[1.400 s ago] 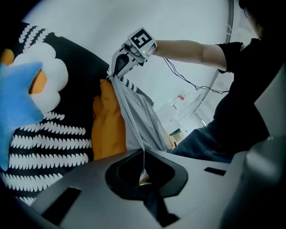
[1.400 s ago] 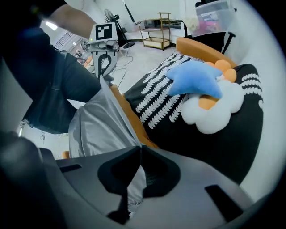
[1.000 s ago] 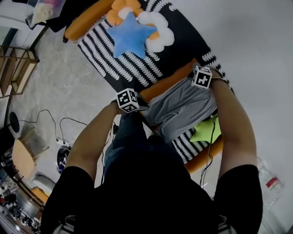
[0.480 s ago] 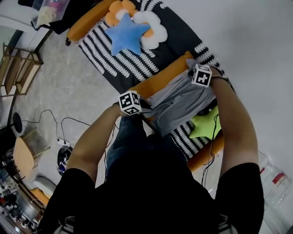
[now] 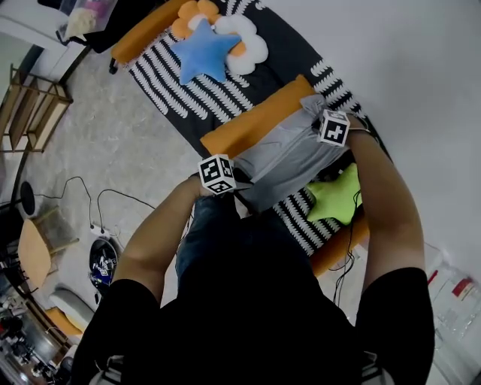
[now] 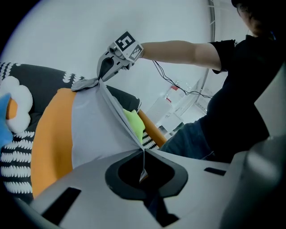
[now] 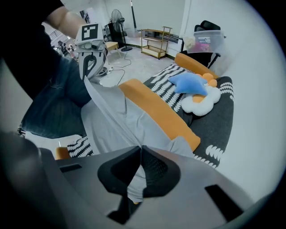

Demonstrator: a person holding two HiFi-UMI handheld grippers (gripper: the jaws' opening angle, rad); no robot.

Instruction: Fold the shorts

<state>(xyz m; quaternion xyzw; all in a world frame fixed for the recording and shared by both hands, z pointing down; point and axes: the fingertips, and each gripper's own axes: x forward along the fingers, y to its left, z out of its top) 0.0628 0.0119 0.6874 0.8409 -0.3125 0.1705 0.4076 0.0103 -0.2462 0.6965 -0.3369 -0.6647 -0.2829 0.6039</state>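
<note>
one pair of grey shorts [image 5: 285, 158] here, and it's strung between two grippers over the couch [image 5: 188, 90], the one with the black and white striped cover. the left gripper [image 6: 143, 150] has its fingers closed tight on one end of the shorts' edge, with a thin fold of grey cloth pinched right between them. the right gripper [image 7: 140, 147] is the same, fingers clamped on grey fabric at the other end, with a bit of it hanging out under the pinch. that makes two grips, one per corner, and the edge between them runs tight and straight. the rest of the shorts drapes down onto the middle orange bolster [image 5: 252, 120] and the striped cover beside it.

i count three orange bolsters in the head view: the one under the shorts, one at the far end of the couch and one at the near end. there are two star pillows, one blue [image 5: 204, 53] and one green [image 5: 337, 197]. the green one sits just beside the shorts on the near side, and the blue one is well apart at the far end. next to the blue star there's one white cloud pillow [image 5: 249, 43] and one orange flower pillow [image 5: 192, 15], both touching it. off the couch, a couple of cables [image 5: 90, 197] lie on the floor [image 5: 98, 143], and there's one wooden shelf [image 5: 34, 105].
</note>
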